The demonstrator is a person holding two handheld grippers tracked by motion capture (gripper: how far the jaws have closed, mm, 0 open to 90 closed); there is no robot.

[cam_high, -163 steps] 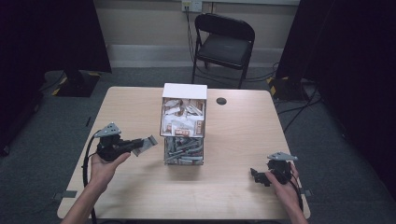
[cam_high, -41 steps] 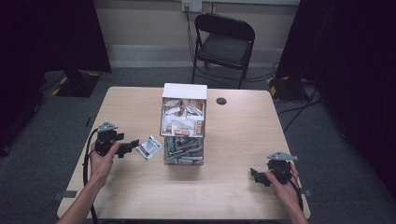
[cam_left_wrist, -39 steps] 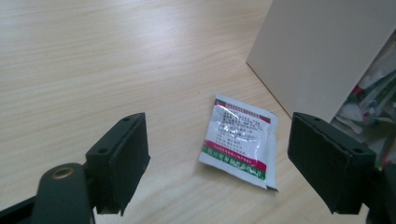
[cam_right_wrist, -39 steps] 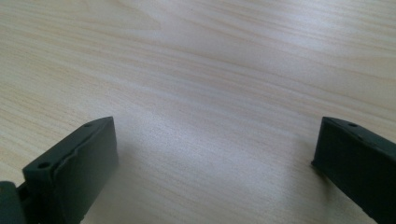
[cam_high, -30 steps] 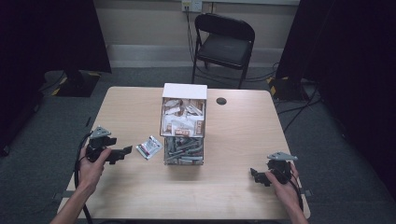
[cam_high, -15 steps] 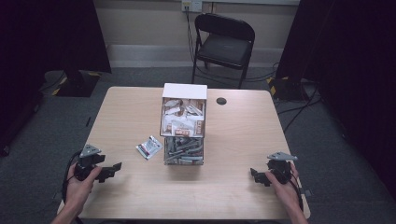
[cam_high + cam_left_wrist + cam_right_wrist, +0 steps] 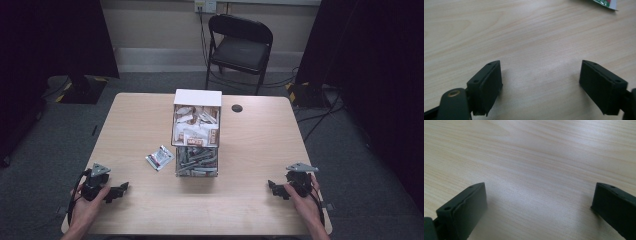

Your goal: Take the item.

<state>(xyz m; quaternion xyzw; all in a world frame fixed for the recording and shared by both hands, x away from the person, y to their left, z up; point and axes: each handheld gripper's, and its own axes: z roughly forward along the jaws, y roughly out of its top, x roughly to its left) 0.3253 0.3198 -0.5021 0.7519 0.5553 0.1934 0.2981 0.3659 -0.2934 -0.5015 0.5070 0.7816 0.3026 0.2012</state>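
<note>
While both grippers rest low at the near edge of the table (image 7: 250, 210), each hand sits close to its own near corner, and a broad stretch of bare wood lies open between them. The left gripper (image 7: 120, 189) has its jaws spread wide with only tabletop between them; they have just been opening a little further, and nothing is held. The right gripper (image 7: 272, 186) likewise stands wide open and holds nothing. One small sachet (image 7: 160, 158) lies flat on the wood, just beside the left wall of the clear box (image 7: 196, 165) and apart from it, well ahead of the left gripper; its corner shows at the top of the left gripper view (image 7: 607, 3). One box stands at mid-table, split into two compartments, the farther with pale sachets and the nearer with grey ones, too many to count. One small dark disc (image 7: 236, 108) lies near the far edge. One folding chair (image 7: 240, 45) stands beyond the table.
</note>
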